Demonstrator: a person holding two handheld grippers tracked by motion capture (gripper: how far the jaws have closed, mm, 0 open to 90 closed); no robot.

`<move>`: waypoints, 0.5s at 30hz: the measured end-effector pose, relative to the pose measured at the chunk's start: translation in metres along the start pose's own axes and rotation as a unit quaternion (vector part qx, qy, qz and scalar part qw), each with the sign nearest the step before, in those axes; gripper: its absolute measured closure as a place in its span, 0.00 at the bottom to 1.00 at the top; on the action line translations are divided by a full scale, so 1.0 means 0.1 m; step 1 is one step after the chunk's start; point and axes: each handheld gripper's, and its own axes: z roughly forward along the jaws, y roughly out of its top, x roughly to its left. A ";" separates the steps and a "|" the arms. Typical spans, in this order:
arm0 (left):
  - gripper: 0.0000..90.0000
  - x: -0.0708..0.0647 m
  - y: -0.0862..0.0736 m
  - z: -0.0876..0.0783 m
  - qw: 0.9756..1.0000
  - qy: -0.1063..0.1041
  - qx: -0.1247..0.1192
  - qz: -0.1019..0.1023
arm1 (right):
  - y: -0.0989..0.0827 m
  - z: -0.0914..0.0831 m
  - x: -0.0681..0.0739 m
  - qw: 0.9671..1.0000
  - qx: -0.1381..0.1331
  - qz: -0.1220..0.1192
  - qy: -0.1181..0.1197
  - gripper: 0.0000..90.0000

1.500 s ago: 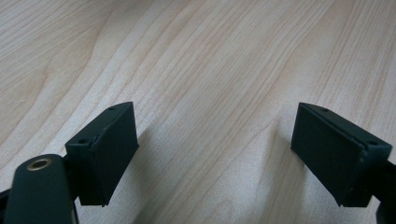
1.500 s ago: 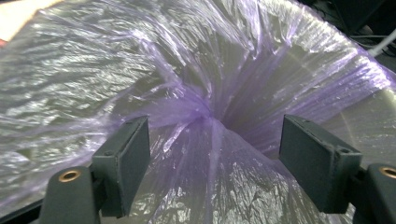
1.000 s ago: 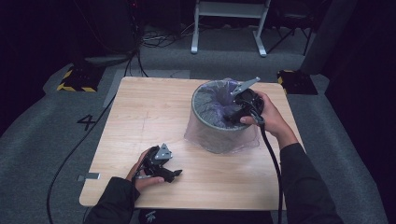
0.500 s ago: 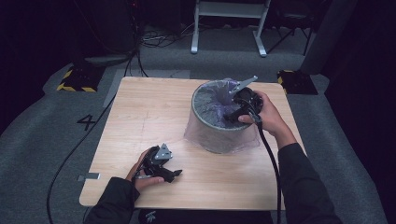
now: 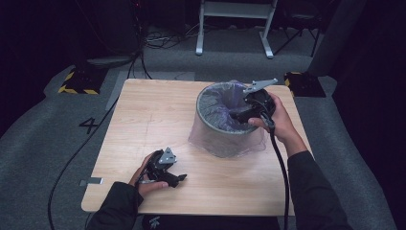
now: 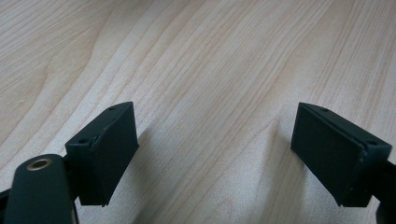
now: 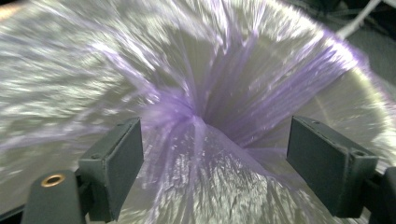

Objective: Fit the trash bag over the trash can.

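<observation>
Purple bag (image 7: 205,154) blurred, bin (image 5: 225,139) bottom hidden, right hand-held gripper (image 7: 212,163) agape

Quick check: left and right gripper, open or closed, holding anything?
Left gripper: open, nothing between its fingers, over bare table.
Right gripper: open, inside the bin, purple bag liner between its fingers but not pinched.

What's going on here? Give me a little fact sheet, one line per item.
Work in hand: fitting a thin purple bag into a grey bin
Bin: upright on the wooden table, toward its right side
Bag: draped over the rim, hanging down the outside
Right gripper: inside the bin's mouth, jaws open, bag film bunched between them, not pinched
Left gripper: low over bare table near the front edge, jaws open, nothing between them
</observation>
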 end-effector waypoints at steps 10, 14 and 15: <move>0.16 0.00 0.00 0.00 1.000 0.000 0.000 0.000 | -0.22 -0.33 0.03 0.998 -0.069 -0.001 -0.005 0.20; 0.16 0.00 0.00 0.00 1.000 0.000 0.000 0.000 | -0.30 -0.45 0.02 0.996 -0.086 0.000 -0.010 0.20; 0.16 0.00 0.00 0.00 1.000 0.000 0.000 0.000 | -0.32 -0.48 0.02 0.996 -0.087 -0.003 -0.013 0.20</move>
